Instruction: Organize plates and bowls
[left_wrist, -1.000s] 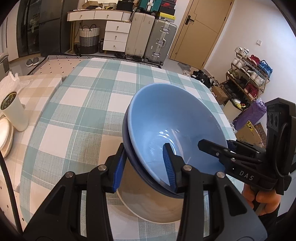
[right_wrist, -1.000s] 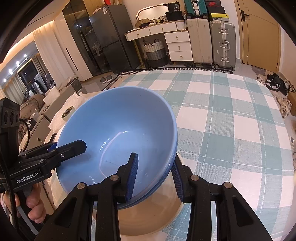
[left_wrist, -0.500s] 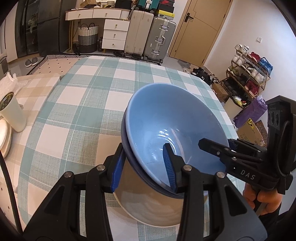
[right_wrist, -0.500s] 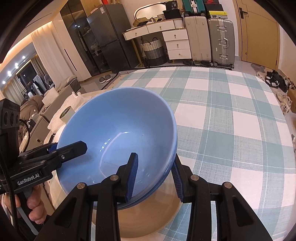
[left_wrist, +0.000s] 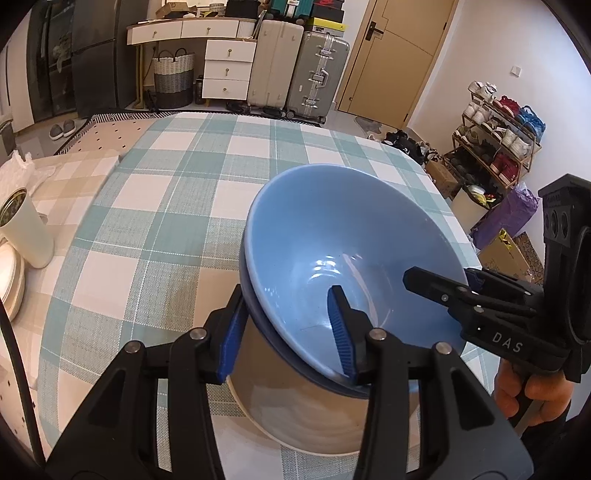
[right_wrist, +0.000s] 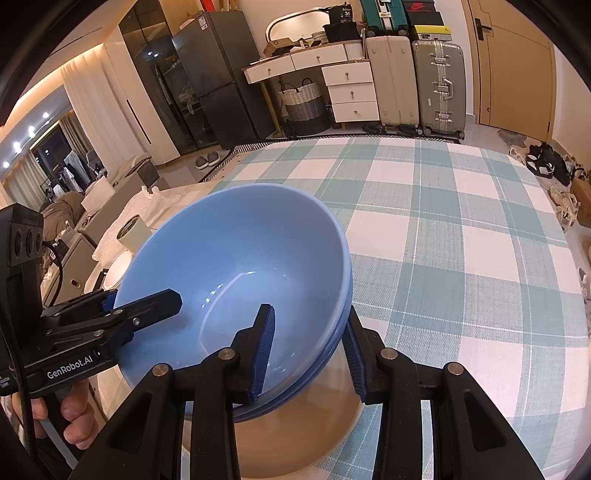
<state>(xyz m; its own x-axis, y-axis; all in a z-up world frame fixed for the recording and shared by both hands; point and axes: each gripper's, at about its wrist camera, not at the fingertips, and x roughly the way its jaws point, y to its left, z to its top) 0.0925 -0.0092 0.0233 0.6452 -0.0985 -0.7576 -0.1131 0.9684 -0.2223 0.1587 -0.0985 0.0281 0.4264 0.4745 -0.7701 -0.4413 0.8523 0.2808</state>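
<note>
Left gripper (left_wrist: 288, 328) clamped on the near rim of the blue bowl stack: one pad outside, one inside. Right gripper (right_wrist: 308, 349) same on the opposite rim, pads straddling the wall. Both closed on it as far as I can see, so I've got a two-sided hold.

Stack is two nested bowls: light blue bowl (left_wrist: 343, 251) on top, darker blue bowl (left_wrist: 258, 317) under it, only its rim band showing. Under those sits a wide beige bowl (left_wrist: 306, 417). I can't tell if the blue pair is seated in the beige one or hovering just above; the contact line is hidden by the blue rims and my fingers.

Key relation: the blue stack lies between the two grippers, tilted in both views, the beige bowl directly below. Neither hand is nearer; they're symmetric across the rim. My read: the next move is a straight descent, levelling first so the stack seats flat.

Beyond that, the checked tablecloth (left_wrist: 177, 206) is bare towards the far edge. Off to the left there's a cream cup (left_wrist: 24, 229) and a stack of white plates (left_wrist: 13, 284), cut off by the frame edge. Count unclear.
</note>
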